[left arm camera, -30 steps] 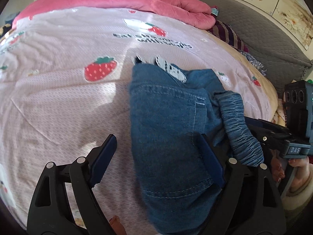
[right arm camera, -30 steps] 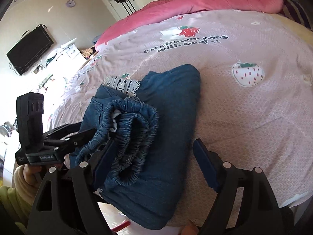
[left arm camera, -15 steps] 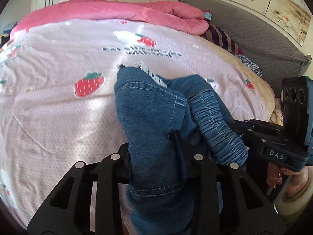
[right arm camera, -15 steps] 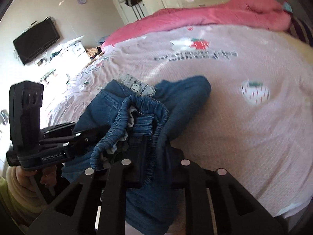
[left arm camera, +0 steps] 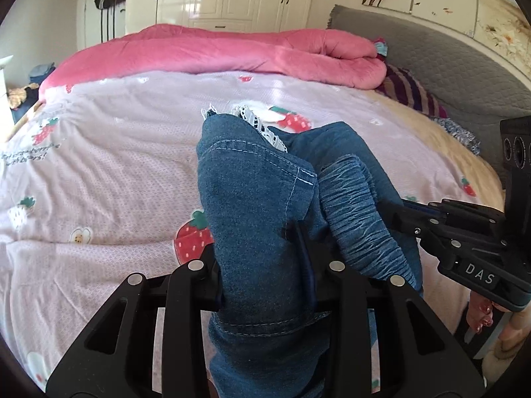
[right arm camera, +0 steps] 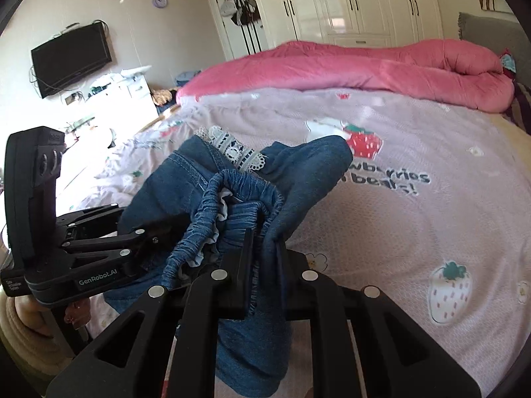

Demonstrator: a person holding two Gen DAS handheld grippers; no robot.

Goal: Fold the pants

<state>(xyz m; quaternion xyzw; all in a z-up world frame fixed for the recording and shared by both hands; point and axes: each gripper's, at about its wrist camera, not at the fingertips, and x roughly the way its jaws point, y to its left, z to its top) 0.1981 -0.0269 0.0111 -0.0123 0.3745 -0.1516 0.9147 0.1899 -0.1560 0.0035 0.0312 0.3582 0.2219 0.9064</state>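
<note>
Here, the folded blue denim pants (left arm camera: 259, 205) are held in a bundle above the near edge of the bed (left arm camera: 99, 172), which is covered by a pale pink strawberry-print sheet. The left gripper (left arm camera: 262, 265) has its fingers (left arm camera: 303, 248) closed on the side of the bundle bearing the stitched pocket seam, with denim filling the space between them. The right gripper (right arm camera: 265, 258) has its fingers (right arm camera: 247, 252) likewise closed, pinching a fold of denim just beside the gathered elastic waistband (right arm camera: 229, 212). A strip of white lace trim (right arm camera: 232, 149) shows at the far end of the bundle, toward the middle of the bed. In the left wrist view the right gripper appears at the right of the pants, its fingers reaching into the cloth by the waistband; in the right wrist view the left gripper appears at the left of the pants. A rolled pink quilt (left arm camera: 215, 53) lies along the far side of the bed, a grey padded headboard (left arm camera: 448, 66) stands at its right end, and white wardrobes (right arm camera: 358, 3) stand beyond it.
</note>
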